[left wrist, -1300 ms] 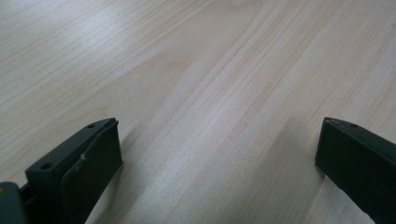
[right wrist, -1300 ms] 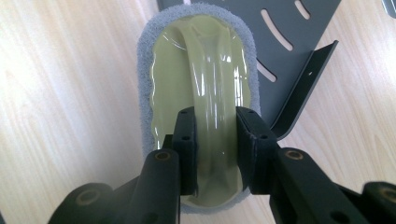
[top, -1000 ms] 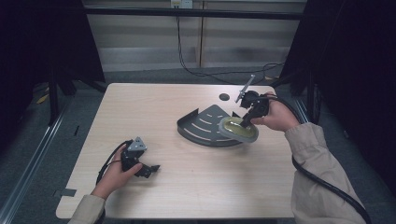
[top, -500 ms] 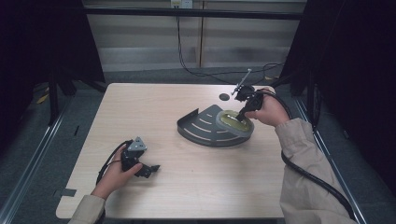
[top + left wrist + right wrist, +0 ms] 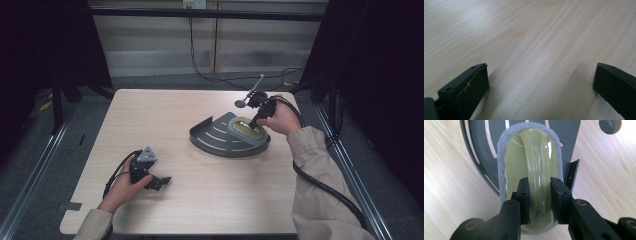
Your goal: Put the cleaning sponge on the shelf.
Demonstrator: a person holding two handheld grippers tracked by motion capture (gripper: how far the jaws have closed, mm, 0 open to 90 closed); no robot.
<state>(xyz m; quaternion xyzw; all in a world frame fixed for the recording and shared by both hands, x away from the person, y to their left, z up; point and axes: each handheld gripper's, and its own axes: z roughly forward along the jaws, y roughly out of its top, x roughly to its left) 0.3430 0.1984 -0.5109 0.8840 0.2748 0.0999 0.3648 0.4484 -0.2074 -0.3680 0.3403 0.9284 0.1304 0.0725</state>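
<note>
No text, label, brand, number or sign can be read in any of the views.

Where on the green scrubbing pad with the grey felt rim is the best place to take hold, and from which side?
Grip the scrubbing pad by its arched handle, coming from above with one jaw on each side of the arch. The handle rises clear of the flat body, which lies low on the dark quarter-round shelf and offers little edge. The right gripper already clamps it this way.
</note>
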